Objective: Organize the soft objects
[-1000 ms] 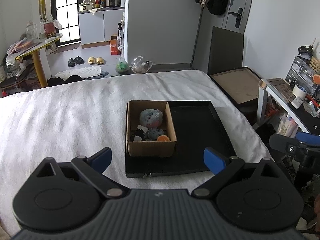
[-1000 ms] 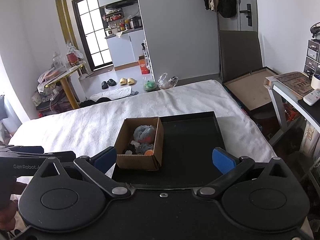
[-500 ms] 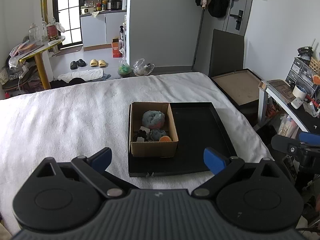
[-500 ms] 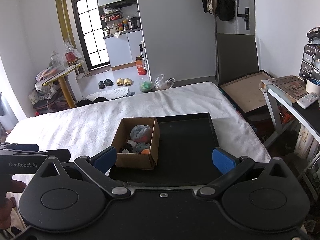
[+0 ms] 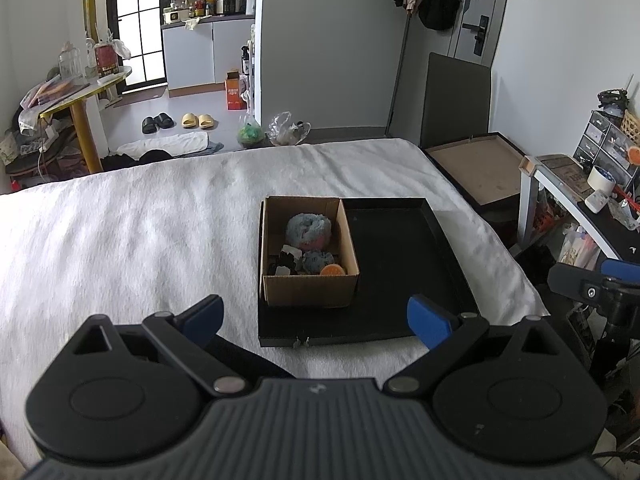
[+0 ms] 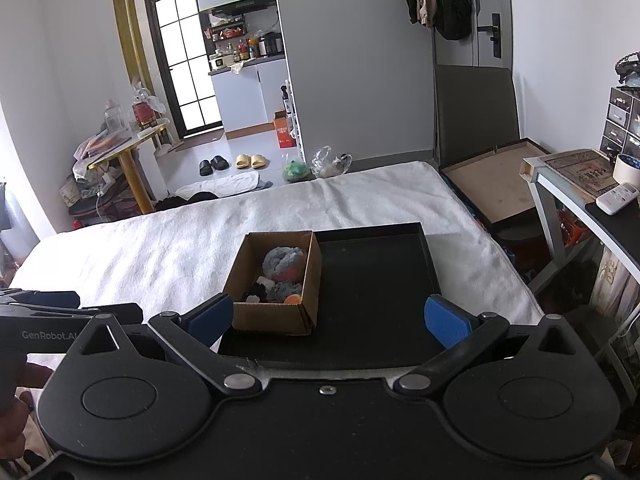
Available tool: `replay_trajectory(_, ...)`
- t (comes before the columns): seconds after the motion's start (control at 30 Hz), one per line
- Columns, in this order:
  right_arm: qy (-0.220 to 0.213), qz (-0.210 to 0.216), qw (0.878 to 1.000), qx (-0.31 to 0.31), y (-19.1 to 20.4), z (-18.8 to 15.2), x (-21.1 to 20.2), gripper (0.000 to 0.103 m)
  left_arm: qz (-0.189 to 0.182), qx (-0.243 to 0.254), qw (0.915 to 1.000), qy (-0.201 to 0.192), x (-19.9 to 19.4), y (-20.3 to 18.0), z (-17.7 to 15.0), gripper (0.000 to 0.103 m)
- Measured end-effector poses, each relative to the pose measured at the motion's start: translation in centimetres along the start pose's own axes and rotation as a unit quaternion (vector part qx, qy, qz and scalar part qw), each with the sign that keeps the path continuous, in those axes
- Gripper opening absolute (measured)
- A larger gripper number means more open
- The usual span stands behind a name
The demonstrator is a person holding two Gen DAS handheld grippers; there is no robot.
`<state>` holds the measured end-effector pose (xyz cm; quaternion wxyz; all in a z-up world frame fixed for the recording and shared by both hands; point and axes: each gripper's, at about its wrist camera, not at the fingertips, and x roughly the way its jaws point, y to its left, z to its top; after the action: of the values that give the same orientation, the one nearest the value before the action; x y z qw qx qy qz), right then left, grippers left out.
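Observation:
A small cardboard box stands in the left part of a black tray on a white-covered bed. Inside it lie several soft items: a grey-blue and pink fluffy ring, a smaller grey-blue piece, an orange piece and dark and white bits. My left gripper hangs open short of the tray's near edge, holding nothing. The right gripper is also open and empty, near the tray's front.
The white bed cover spreads wide to the left of the tray. A desk with a remote and tape stands at the right, a flat brown board beyond it. The other gripper's body shows at the right edge.
Both grippers have drawn back and risen slightly, so the box and tray sit a little farther off. Jaws stayed open; nothing was picked up or set down.

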<state>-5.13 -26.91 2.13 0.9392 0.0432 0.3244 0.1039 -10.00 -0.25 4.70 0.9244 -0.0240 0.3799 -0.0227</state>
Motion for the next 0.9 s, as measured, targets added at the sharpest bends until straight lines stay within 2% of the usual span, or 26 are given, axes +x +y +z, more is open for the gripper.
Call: replay_trajectory(0.9,0.003,0.004,1.0,-0.002,-0.04,-0.12,0.28,0.103,-0.005,-0.001,1.0,0.007,0.36,-0.52,-0.45,0.098)
